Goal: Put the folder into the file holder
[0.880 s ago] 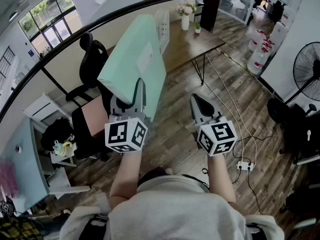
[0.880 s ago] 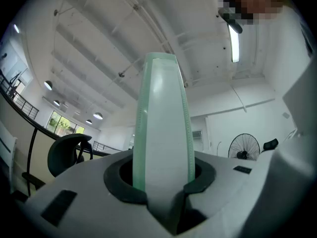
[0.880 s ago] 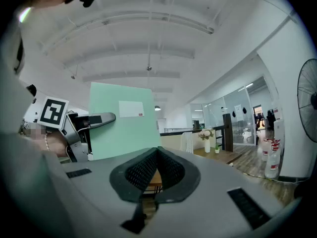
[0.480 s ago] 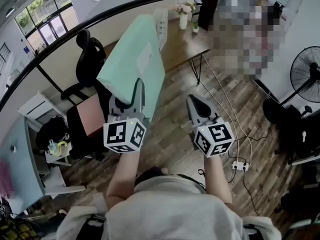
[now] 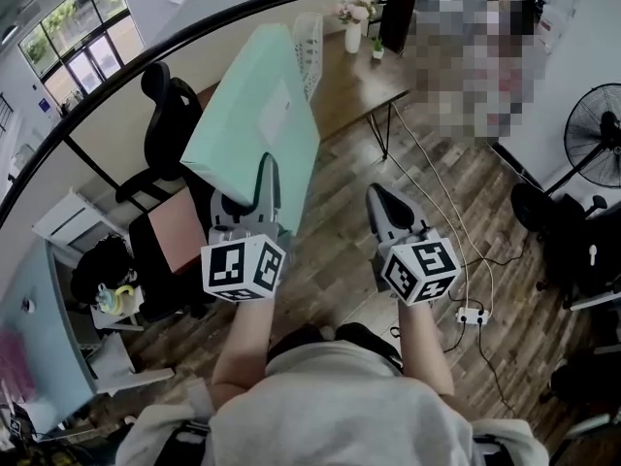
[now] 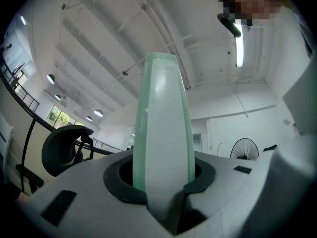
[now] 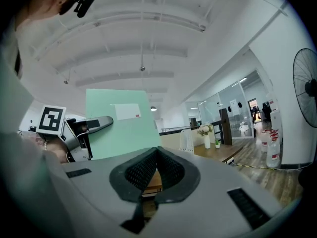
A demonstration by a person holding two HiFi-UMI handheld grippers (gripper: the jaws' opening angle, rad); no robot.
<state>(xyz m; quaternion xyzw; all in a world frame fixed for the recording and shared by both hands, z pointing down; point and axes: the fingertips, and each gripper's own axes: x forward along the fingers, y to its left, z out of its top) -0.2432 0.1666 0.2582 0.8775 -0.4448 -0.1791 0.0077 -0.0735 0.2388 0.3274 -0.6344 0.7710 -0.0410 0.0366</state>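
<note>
Though pinched only at its bottom edge by the left gripper point(image 5: 264, 178), shows no sag anywhere: a mint folder point(image 5: 254, 115) held high and tilted forward, well short of the white mesh holder point(image 5: 312, 45) on the desk point(image 5: 364, 90). Fills the left jaws as a thick edge, pads pressed on both faces. Reads as stiff board, light for its breadth, smooth-skinned and so probably prone to slipping or swinging about one small pinch point. Best gripped low, as here, leaving the far edge free to enter a slot first. Could take a steadying pinch from the right gripper point(image 5: 380, 202), now closed on nothing, just beside the folder. Hard to judge slot width at this range. Not fragile, though liable to crease if jammed against the mesh.
</note>
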